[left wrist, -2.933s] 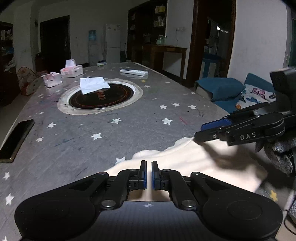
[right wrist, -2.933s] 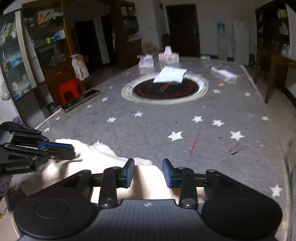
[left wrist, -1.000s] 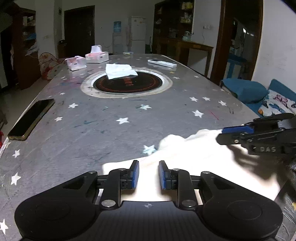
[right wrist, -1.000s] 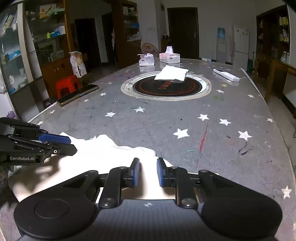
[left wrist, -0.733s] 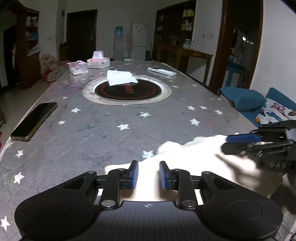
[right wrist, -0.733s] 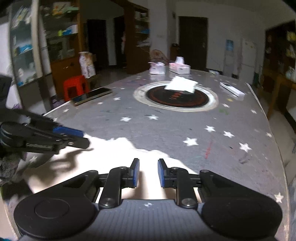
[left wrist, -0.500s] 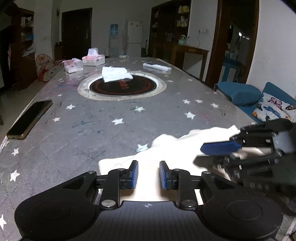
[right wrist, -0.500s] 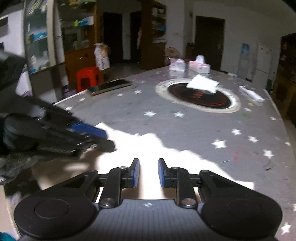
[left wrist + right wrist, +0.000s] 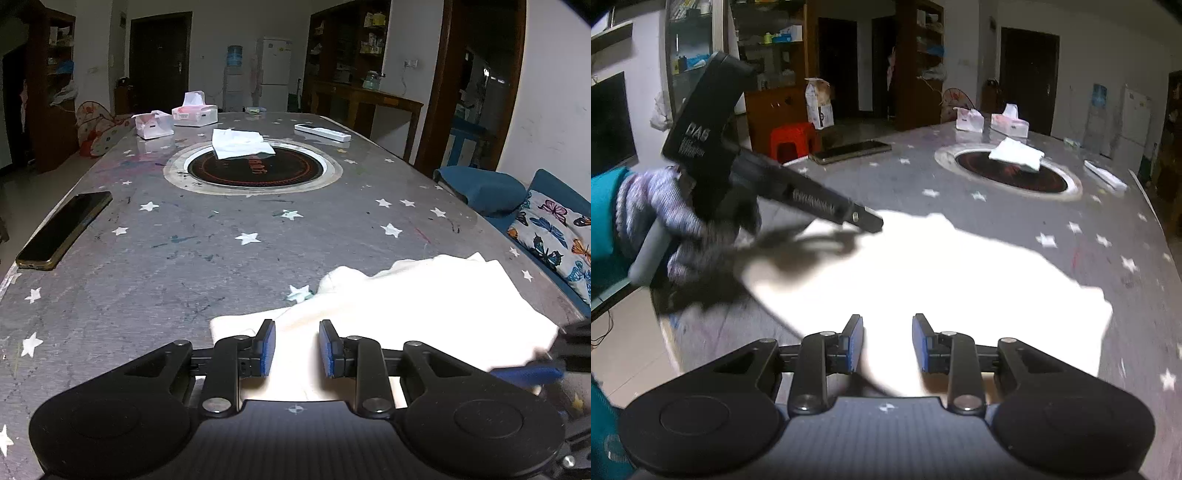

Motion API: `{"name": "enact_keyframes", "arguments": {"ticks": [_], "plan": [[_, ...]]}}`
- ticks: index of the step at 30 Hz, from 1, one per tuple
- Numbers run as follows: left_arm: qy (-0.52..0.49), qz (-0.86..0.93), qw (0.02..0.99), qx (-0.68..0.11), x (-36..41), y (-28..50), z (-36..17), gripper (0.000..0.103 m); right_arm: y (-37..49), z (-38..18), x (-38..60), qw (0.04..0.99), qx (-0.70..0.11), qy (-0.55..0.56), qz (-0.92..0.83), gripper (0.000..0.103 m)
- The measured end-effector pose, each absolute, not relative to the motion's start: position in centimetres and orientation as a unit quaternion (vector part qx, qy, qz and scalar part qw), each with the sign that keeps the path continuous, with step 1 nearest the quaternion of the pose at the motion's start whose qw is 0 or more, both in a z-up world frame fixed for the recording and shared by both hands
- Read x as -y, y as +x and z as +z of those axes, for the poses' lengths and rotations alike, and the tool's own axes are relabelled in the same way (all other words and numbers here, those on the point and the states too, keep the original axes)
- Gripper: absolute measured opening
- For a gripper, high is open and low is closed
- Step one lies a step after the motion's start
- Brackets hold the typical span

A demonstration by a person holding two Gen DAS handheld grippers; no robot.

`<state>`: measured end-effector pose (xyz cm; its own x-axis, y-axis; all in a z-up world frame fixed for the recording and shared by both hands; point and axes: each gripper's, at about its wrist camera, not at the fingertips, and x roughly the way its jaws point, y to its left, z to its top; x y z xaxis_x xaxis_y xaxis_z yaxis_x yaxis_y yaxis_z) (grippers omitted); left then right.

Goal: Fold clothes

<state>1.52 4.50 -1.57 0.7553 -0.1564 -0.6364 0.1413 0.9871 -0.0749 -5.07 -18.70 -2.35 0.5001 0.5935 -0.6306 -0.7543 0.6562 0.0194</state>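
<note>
A: Where was the garment just then?

B: The cream-white cloth garment [image 9: 413, 299] lay flat-ish on the near end of the grey, star-printed table [image 9: 221, 258], w/ its right side close to the table's edge. One rumpled bump at its far edge.

A: Left hand-held gripper?

B: The left hand-held gripper [image 9: 297, 347] hovered low over the garment's near-left part, jaws apart, blue pads [image 9: 267, 345] clear of the fabric. Nothing pinched. Prob. parked there to pick up that edge for a fold.

A: And the right?

B: The right hand-held gripper [image 9: 888, 343] was released too; its jaws had just been opening, w/ only flat cloth under the gap, no fold caught between them. Its view was blurred, so it was swinging across.

A: Why both low and angled down?

B: My guess: lining up on the near hem, one each side, so the cloth lifts evenly. From the right's view the left tool, held in a grey knitted glove [image 9: 657, 218], pointed onto the garment's left edge.

A: Fold done?

B: Not finished, I'd say; the garment looked loosely spread.
</note>
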Motion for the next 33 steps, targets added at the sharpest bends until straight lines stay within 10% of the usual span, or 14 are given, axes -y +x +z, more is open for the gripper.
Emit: {"name": "enact_keyframes", "arguments": {"ticks": [33], "plan": [[-0.025, -0.097, 0.939, -0.329, -5.3, -5.7, -1.0, 0.029, -3.4, -1.4, 25.5, 0.900, -0.321, -0.049, 0.291, 0.031]]}}
